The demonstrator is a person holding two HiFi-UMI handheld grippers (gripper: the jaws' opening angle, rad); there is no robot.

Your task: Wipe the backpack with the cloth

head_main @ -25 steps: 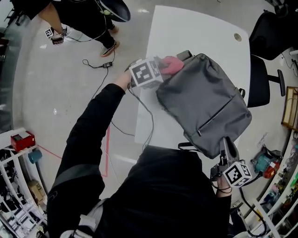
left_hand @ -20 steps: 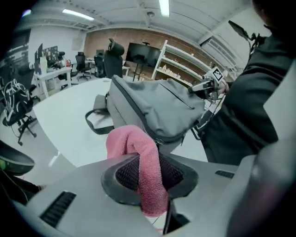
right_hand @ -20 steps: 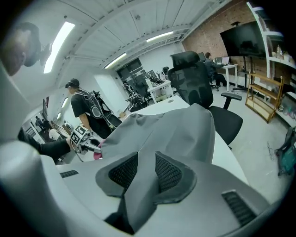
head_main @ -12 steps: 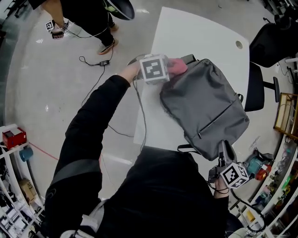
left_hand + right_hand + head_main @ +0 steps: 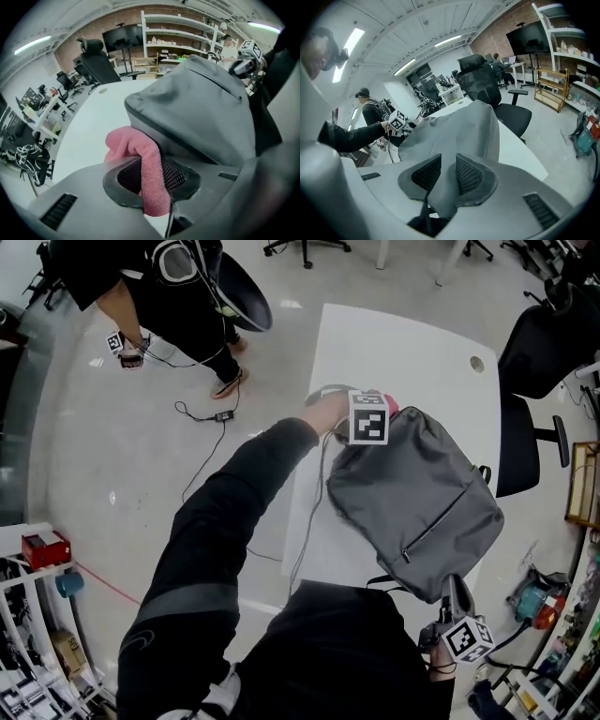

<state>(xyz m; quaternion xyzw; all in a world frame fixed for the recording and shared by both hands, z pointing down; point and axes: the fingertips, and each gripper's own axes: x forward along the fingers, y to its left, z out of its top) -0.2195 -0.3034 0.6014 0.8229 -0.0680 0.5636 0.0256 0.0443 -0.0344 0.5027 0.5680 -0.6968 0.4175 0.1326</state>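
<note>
Since the earlier frame the left hand-held gripper (image 5: 377, 414) has moved right onto the backpack's (image 5: 417, 498) far edge, its jaws clamped on the pink cloth (image 5: 129, 143). The right hand-held gripper (image 5: 443, 176), whose jaws have just been closing, pinches the backpack's near corner. The backpack lies zipped on the tabletop (image 5: 394, 343).

The white tabletop (image 5: 403, 343), with a round cable hole (image 5: 477, 364) far beyond the left gripper (image 5: 382, 413), carries a grey backpack (image 5: 412, 493) stretching from that gripper to its near edge.
</note>
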